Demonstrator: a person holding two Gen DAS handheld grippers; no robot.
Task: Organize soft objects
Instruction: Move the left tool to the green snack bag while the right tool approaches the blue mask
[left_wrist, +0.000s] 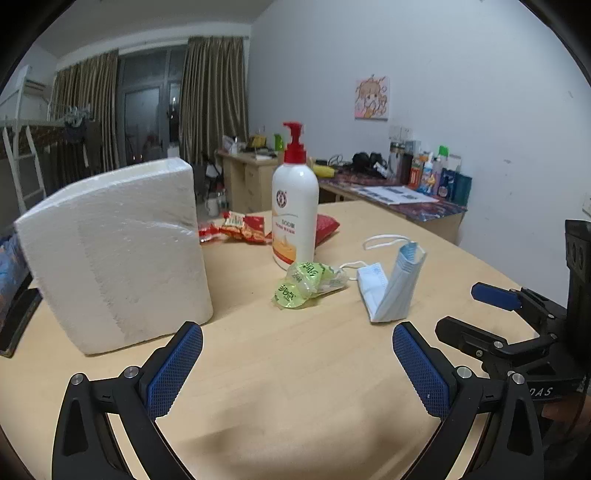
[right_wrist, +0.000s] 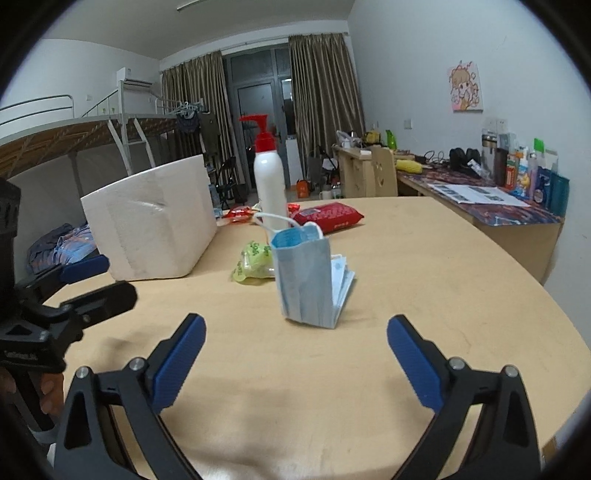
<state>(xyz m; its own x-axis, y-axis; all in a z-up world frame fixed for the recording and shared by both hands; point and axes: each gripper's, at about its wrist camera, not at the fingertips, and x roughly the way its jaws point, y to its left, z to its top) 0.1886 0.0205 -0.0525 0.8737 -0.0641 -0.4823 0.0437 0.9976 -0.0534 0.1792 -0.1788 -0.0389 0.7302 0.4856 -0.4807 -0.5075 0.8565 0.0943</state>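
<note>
Writing is scarce: the white pump bottle with red cap (left_wrist: 295, 206) carries an unreadable label. Folded light-blue face mask (right_wrist: 308, 275) stands on the round wooden table (right_wrist: 424, 280) at twelve o'clock of the empty, spread right gripper (right_wrist: 295, 363); left gripper (left_wrist: 297, 369) likewise gapes.

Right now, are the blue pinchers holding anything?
No. The left gripper and the right gripper are both open and empty. The face mask stands untouched on the table.
</note>
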